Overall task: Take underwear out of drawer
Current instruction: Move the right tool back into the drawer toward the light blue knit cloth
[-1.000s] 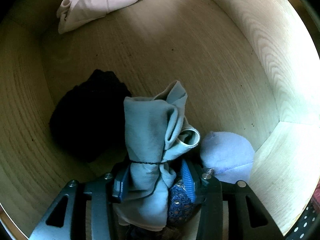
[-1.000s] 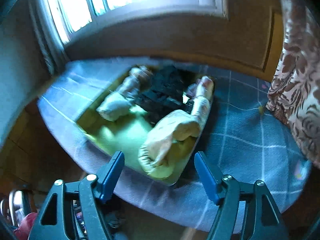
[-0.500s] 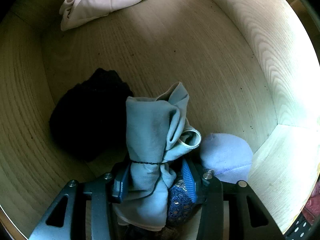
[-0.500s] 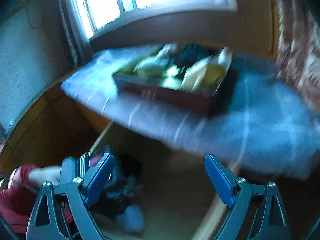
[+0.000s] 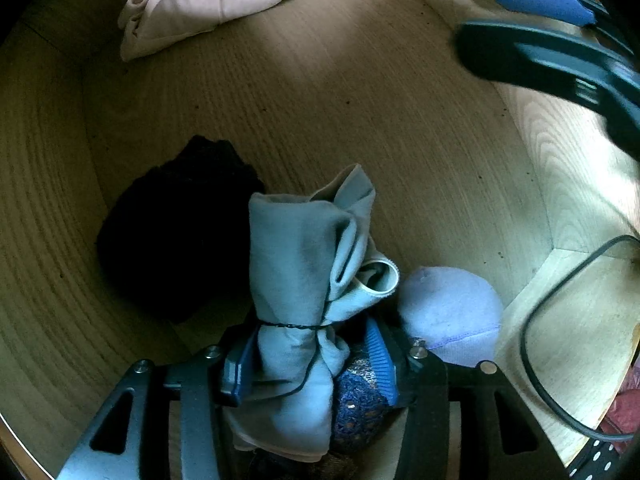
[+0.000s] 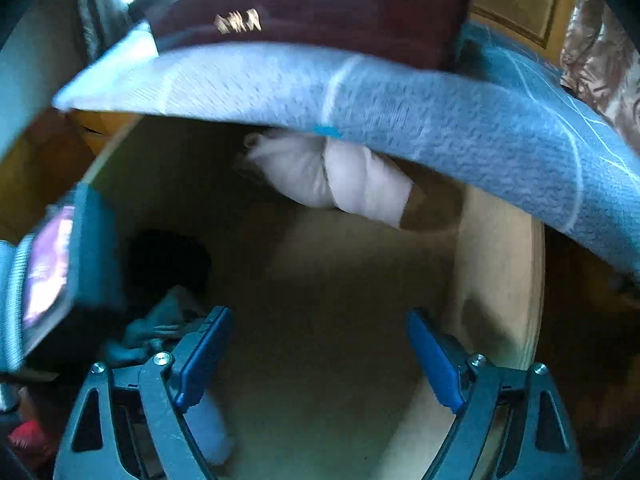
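I see the grey-blue roll (image 5: 296, 264) between my left tongs (image 5: 308, 364), its long axis running from 6 to 12 o'clock in the left view, loose folded end up at 12, a thin black tie around its waist. The left jaws are opening, but the pads still press the roll's lower end. It sits low in the drawer (image 5: 420, 140), near the 6 o'clock wall.

The drawer is pale wood with plain grain. From left to right it holds a black bundle (image 5: 176, 232) at 9 o'clock touching the roll, a lace piece (image 5: 360, 404) under the right pad, and a lilac bundle (image 5: 452, 312) at 4. A pink roll (image 5: 224, 0) lies well apart at 12.

My right tongs (image 6: 318, 354) hang over the drawer floor, closing, jaws wide apart with nothing between them. A blue checked cloth (image 6: 440, 120) overhangs the drawer, carrying a dark red box (image 6: 320, 8).
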`<state>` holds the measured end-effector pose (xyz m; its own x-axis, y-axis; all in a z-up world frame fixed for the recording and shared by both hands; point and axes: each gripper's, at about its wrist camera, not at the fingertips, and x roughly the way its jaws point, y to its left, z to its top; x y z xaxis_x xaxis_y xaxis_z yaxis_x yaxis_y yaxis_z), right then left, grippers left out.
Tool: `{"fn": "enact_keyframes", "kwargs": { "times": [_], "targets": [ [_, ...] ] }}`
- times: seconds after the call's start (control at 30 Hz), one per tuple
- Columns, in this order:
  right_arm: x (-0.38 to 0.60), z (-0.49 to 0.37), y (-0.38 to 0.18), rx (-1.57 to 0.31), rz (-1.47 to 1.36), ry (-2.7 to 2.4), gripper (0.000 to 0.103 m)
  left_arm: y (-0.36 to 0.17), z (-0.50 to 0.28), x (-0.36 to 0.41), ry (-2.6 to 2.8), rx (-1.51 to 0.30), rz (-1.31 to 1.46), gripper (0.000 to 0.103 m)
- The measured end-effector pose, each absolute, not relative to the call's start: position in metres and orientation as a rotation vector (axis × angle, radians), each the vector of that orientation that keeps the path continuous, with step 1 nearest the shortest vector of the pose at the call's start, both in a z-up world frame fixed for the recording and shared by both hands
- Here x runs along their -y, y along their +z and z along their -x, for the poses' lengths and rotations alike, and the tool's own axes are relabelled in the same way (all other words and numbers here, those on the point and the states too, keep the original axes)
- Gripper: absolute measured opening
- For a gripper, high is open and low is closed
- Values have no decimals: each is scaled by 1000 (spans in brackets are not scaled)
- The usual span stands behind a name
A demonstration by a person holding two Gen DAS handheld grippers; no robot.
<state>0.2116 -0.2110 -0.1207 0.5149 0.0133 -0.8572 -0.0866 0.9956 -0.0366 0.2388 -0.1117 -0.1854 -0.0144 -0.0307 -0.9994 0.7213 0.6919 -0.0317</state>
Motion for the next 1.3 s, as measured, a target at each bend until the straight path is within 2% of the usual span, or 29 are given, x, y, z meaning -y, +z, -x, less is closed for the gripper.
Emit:
{"fn": "enact_keyframes", "kwargs": {
  "times": [0.2,0.23,0.27,0.3,0.43,0.63,0.87,1.3],
  "targets": [
    [208,-223,-129,-1002,139,-19,84,-185,-238,112,-656,-1478,-601,48],
    [207,-223,-130,-1002,131,-2,82,-185,-238,112,-656,-1478,-601,48],
    [205,-224,-130,-1010,115,33,73,-185,-238,112,-656,-1478,-601,48],
    [202,-225,-131,-1017,111,62,70,-185,-237,112,-656,-1477,-600,48],
    [196,-229,-135,-1022,157,59,69,-184,-237,112,-654,-1473,-600,48],
    [202,-238,-146,-1033,143,51,70,-183,-235,113,-682,-1476,-581,37],
    [230,-251,-164,-1095,2,91,71,-182,-234,115,-676,-1472,-586,35],
    [252,-268,-195,-1199,-56,74,71,-168,-228,108,-680,-1413,-563,32]
  ]
}}
